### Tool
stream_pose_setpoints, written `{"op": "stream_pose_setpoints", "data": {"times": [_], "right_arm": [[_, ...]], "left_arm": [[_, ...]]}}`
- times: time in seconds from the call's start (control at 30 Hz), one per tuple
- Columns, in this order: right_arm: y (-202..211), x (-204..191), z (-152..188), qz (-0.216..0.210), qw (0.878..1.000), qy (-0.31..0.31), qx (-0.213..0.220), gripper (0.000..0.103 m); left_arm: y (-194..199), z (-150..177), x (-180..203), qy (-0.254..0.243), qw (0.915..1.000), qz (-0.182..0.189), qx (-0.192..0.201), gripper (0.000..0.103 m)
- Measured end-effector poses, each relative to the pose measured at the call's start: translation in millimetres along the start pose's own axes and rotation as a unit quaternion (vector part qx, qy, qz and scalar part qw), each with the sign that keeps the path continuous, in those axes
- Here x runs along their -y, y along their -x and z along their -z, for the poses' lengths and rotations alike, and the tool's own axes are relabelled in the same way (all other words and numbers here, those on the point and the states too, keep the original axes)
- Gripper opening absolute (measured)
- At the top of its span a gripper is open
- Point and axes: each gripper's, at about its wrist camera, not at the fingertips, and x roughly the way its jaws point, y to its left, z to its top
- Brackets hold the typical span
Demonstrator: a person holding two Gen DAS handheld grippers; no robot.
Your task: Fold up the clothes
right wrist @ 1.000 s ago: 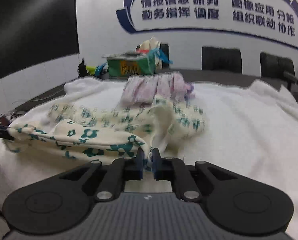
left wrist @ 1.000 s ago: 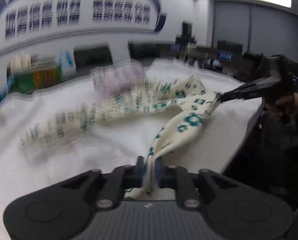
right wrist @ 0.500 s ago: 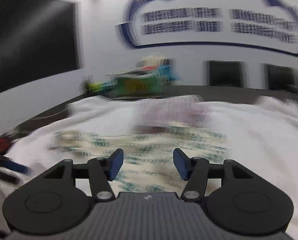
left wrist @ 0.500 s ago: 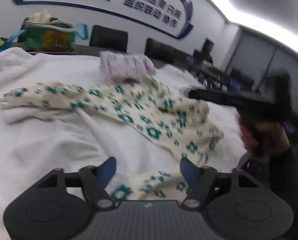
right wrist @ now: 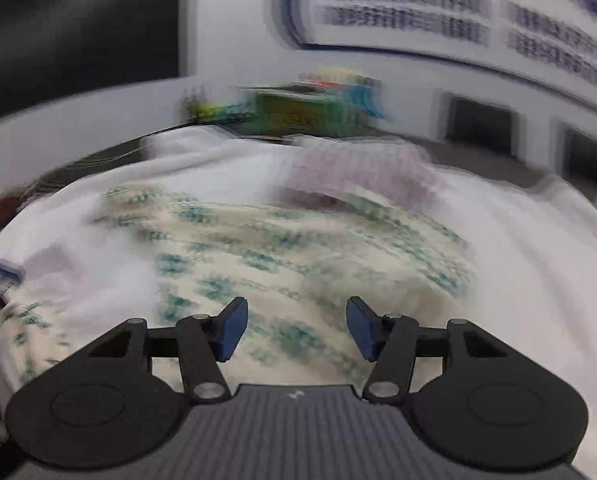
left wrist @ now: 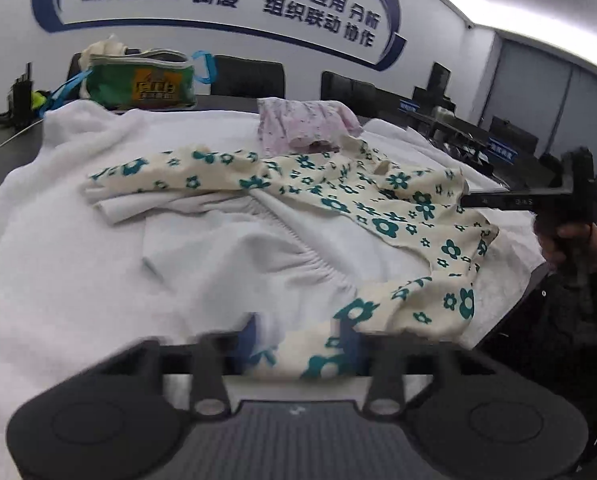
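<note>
While the folding is not yet finished, the scene reads so:
Garment: cream flowered garment (left wrist: pixel 338 196), soft knit, spread across the middle of the frame on a white fluffy towel (left wrist: pixel 98 264), probably flattened for the next fold.
Left gripper (left wrist: pixel 298 344): jaws have just been closing, blurred, with the lower hem between them.
Right gripper (right wrist: pixel 294 328): jaws spread, holding nothing, above the cloth.
Behind: pink garment (left wrist: pixel 298 124), crumpled.
</note>
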Motion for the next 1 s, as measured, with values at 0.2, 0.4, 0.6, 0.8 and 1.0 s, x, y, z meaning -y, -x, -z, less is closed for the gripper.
{"op": "stream_pose_setpoints", "data": {"times": [0.2, 0.4, 0.6, 0.8, 1.0], "right_arm": [[19, 25, 43, 0.039, 0.993, -0.113, 0.002, 0.056], [-13, -12, 44, 0.044, 0.993, -0.108, -0.004, 0.007], [35, -4, 45, 0.065, 0.987, -0.146, 0.003, 0.003], [57, -1, 48, 0.096, 0.985, -0.142, -0.018, 0.017], [67, 22, 1, 0.088, 0.987, -0.105, 0.08, 0.064]], "left_arm": [[16, -13, -15, 0.009, 0.9979, -0.058, 0.027, 0.0], [45, -4, -44, 0.06, 0.9898, -0.124, 0.039, 0.0], [50, 10, -33, 0.076, 0.993, -0.074, 0.052, 0.0], [25, -29, -25, 0.053, 0.9954, -0.073, 0.033, 0.037], [-25, -95, -21, -0.058, 0.993, -0.103, 0.001, 0.07]]}}
